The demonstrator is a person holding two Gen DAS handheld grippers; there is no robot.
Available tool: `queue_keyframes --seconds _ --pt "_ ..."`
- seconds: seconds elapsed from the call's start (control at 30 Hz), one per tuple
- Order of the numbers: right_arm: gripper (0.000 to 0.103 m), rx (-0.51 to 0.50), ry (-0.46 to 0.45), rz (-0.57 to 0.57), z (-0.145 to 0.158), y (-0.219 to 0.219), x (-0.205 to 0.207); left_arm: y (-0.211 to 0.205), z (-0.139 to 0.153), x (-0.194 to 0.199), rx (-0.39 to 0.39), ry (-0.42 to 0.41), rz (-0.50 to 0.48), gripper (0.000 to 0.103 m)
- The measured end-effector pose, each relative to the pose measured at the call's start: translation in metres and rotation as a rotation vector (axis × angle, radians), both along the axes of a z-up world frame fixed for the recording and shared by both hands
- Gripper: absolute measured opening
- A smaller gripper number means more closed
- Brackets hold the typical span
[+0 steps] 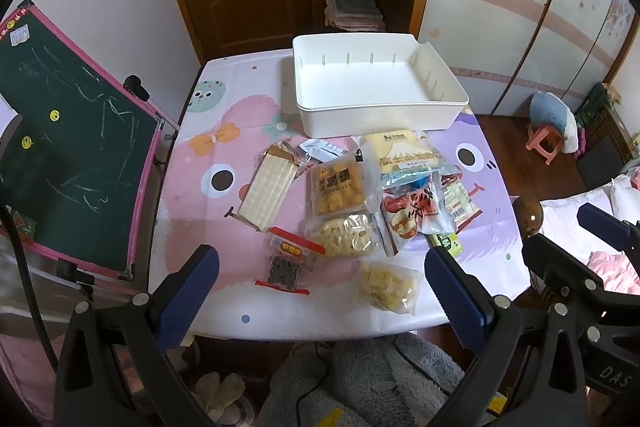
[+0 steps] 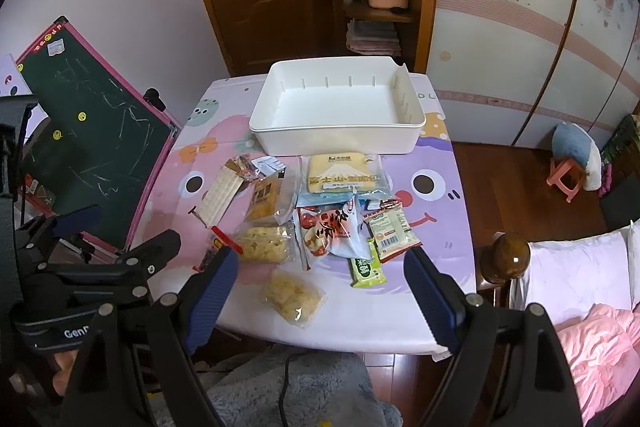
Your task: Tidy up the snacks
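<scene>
A white bin (image 1: 376,83) (image 2: 340,107) stands empty at the table's far side. Several snack packs lie in front of it: a long wafer pack (image 1: 266,189) (image 2: 220,197), a yellow bread bag (image 1: 404,153) (image 2: 340,175), a clear pack of yellow puffs (image 1: 388,287) (image 2: 294,297), a red-trimmed dark pack (image 1: 288,259), a red and white bag (image 2: 334,231) and a green pack (image 2: 366,269). My left gripper (image 1: 322,301) is open and empty above the near table edge. My right gripper (image 2: 320,301) is open and empty, also above the near edge.
The table (image 1: 208,227) has a pink and purple cartoon cloth. A green chalkboard (image 1: 68,147) leans at the left. A wooden bedpost knob (image 2: 506,259) and bed stand at the right. A grey fluffy cushion (image 2: 288,387) lies below the near edge.
</scene>
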State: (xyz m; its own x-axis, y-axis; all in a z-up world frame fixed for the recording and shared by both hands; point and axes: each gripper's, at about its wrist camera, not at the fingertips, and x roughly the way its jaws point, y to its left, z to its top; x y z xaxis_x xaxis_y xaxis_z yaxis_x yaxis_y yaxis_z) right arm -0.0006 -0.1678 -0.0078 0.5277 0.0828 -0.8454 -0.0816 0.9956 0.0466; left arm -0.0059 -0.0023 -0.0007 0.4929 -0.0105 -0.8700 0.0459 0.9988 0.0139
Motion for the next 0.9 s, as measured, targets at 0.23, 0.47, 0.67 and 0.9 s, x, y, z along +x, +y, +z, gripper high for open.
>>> queue_keyframes --seconds 0.23,0.47,0.67,0.9 --pt "0.085 -0.001 0.0 -0.001 -0.001 -0.001 -0.001 0.0 -0.002 -0.001 -0.001 0.003 0.002 0.103" --pt "0.085 0.007 0.017 0.021 -0.007 0.005 0.002 0.002 -0.014 -0.003 -0.017 0.028 0.009 0.103" --pt "0.085 0.02 0.054 0.051 -0.018 0.009 0.01 0.013 -0.022 0.012 -0.037 0.059 0.017 0.103" --pt "0.085 0.056 0.121 0.12 -0.04 0.018 0.023 0.024 -0.042 0.028 -0.027 0.073 0.012 0.103"
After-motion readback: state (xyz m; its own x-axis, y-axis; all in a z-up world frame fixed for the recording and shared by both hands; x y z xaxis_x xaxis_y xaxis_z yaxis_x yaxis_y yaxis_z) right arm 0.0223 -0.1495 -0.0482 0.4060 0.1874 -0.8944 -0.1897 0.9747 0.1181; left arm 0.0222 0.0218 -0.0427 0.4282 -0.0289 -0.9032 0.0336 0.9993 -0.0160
